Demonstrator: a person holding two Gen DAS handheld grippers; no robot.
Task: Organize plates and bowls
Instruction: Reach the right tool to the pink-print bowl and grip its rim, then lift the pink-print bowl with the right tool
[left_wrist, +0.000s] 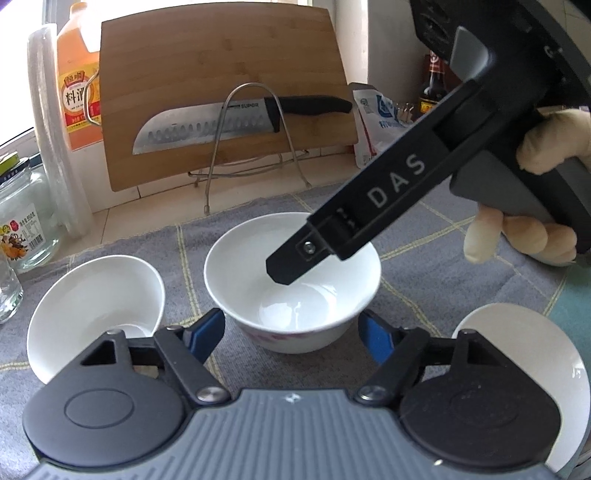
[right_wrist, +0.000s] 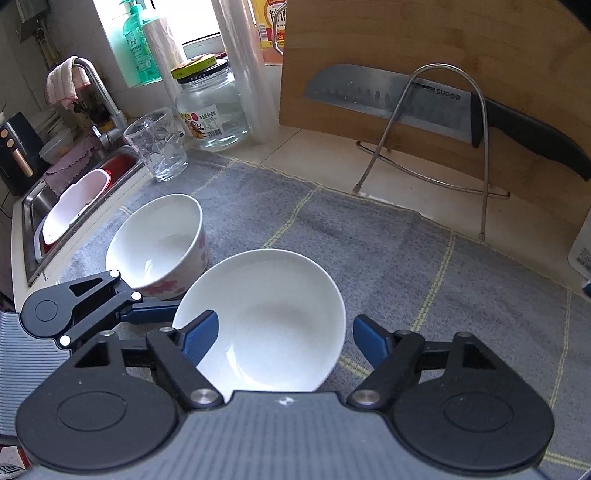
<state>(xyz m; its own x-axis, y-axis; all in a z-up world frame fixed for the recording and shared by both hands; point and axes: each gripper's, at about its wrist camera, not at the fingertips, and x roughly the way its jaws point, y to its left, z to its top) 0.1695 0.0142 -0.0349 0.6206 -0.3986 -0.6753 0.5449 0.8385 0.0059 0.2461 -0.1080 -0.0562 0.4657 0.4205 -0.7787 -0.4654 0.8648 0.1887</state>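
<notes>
A white bowl (left_wrist: 295, 295) (right_wrist: 273, 317) with pink flowers low on its outside stands on the grey cloth (right_wrist: 369, 240). My left gripper (left_wrist: 291, 317) straddles it, and both blue pads meet its outer wall. My right gripper (right_wrist: 284, 332) hangs over the same bowl. Its left finger (left_wrist: 291, 262) is above the bowl's inside, and its right pad (right_wrist: 369, 343) stands clear of the rim, touching nothing. A second flowered bowl (left_wrist: 96, 295) (right_wrist: 159, 240) sits to the left. A white dish (left_wrist: 524, 339) lies to the right, half hidden by my left gripper's body.
A cutting board (left_wrist: 221, 74) with a knife (left_wrist: 221, 125) leans on a wire rack at the back. A drinking glass (right_wrist: 155, 147) and a jar (right_wrist: 210, 107) stand behind the left bowl. The sink (right_wrist: 74, 206) lies beyond the cloth's left edge. A gloved hand (left_wrist: 535, 236) holds the right gripper.
</notes>
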